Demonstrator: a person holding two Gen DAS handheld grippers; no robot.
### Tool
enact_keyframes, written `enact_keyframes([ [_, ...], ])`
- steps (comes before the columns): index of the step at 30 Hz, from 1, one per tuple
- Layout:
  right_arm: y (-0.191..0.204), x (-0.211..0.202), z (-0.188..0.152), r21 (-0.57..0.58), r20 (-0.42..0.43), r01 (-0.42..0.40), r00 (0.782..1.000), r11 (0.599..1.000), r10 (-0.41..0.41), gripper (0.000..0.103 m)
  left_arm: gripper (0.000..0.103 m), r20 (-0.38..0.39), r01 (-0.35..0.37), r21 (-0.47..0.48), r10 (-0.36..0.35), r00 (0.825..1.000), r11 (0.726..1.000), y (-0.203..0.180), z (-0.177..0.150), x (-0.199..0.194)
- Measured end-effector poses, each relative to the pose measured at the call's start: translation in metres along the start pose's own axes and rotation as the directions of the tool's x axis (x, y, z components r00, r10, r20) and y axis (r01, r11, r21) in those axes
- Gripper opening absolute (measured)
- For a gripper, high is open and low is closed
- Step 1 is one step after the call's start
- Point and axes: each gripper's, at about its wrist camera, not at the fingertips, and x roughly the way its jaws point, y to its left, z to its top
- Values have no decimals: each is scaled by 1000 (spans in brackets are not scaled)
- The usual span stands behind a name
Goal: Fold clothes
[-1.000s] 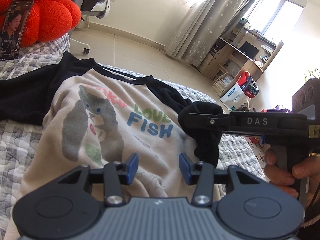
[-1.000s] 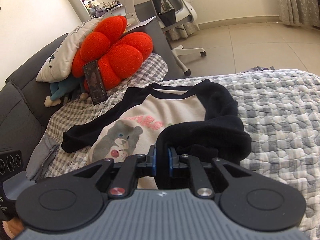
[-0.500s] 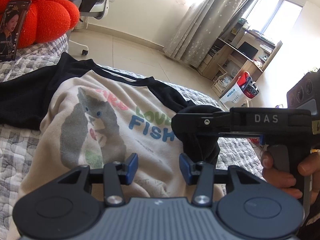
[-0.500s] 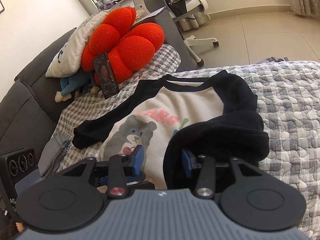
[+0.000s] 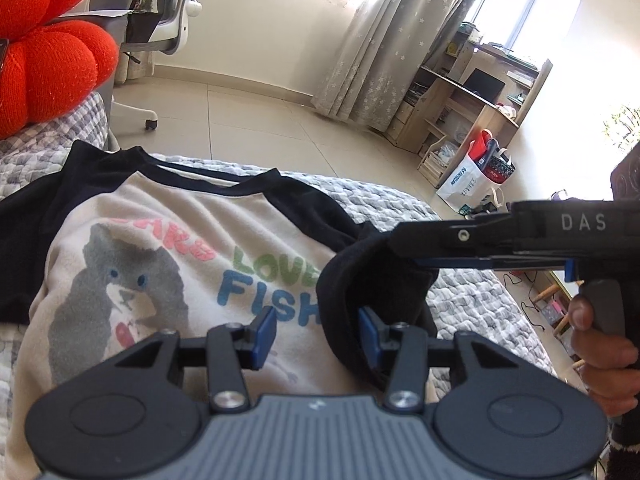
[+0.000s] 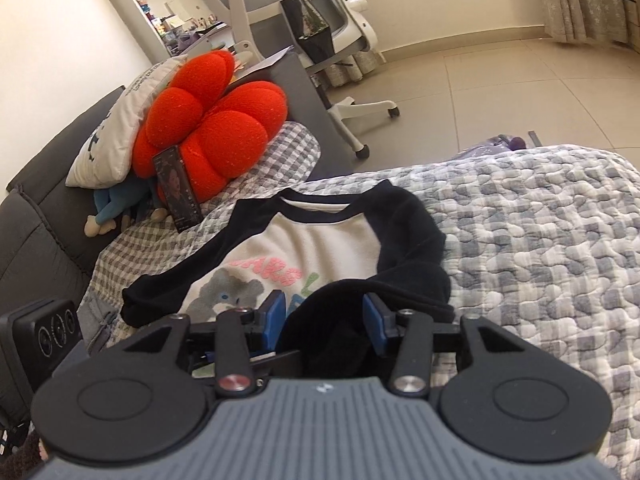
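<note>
A cream shirt [image 5: 160, 232] with black sleeves and a grey cat print lies face up on the quilted bedspread [image 6: 540, 260]. Its right black sleeve [image 5: 372, 280] is folded inward onto the chest. My left gripper [image 5: 316, 332] is open just above the shirt's front, and its right pad touches the sleeve's edge. My right gripper [image 6: 324, 318] is open, with the bunched sleeve [image 6: 400, 280] lying loose between its blue pads. In the left wrist view the right gripper [image 5: 400, 240] reaches in from the right, held by a hand [image 5: 600, 340]. The other sleeve [image 6: 168, 280] is spread out to the left.
A red flower cushion [image 6: 212, 124] with a phone [image 6: 178, 190] leaning on it, a white pillow [image 6: 116, 140] and a plush toy sit at the head of the bed. A white office chair [image 6: 320, 20] stands on the tiled floor beyond. A desk [image 5: 472, 108] and a bag [image 5: 476, 176] are far right.
My right gripper was shut on the black sleeve, then opened and let it go over the shirt's front. The left gripper stayed open and shifted slightly towards the sleeve.
</note>
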Motion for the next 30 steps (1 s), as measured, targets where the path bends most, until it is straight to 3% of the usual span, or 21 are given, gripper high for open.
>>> enact_keyframes([
  [9, -44, 0, -3, 83, 42, 138, 989, 987, -142, 47, 41, -4, 3, 2, -3, 1000, 1000, -2, -2, 7],
  [14, -58, 6, -7, 136, 33, 89, 995, 987, -94, 47, 41, -6, 2, 18, -1, 1000, 1000, -5, -4, 7],
  [16, -61, 9, -9, 149, 26, 58, 998, 987, -63, 37, 41, -9, 1, 15, -1, 1000, 1000, -5, -5, 8],
  [17, -61, 10, -9, 153, 22, 47, 998, 987, -51, 22, 41, -10, 2, 14, -1, 1000, 1000, -5, -5, 7],
  [23, -44, -9, -7, 81, 72, 105, 991, 991, -111, 19, 42, -8, 7, 12, -7, 1000, 1000, -6, -6, 3],
  [30, -25, -36, 4, -24, 178, 218, 961, 976, -210, 18, 45, -14, 33, -2, -33, 999, 999, -3, -4, 1],
])
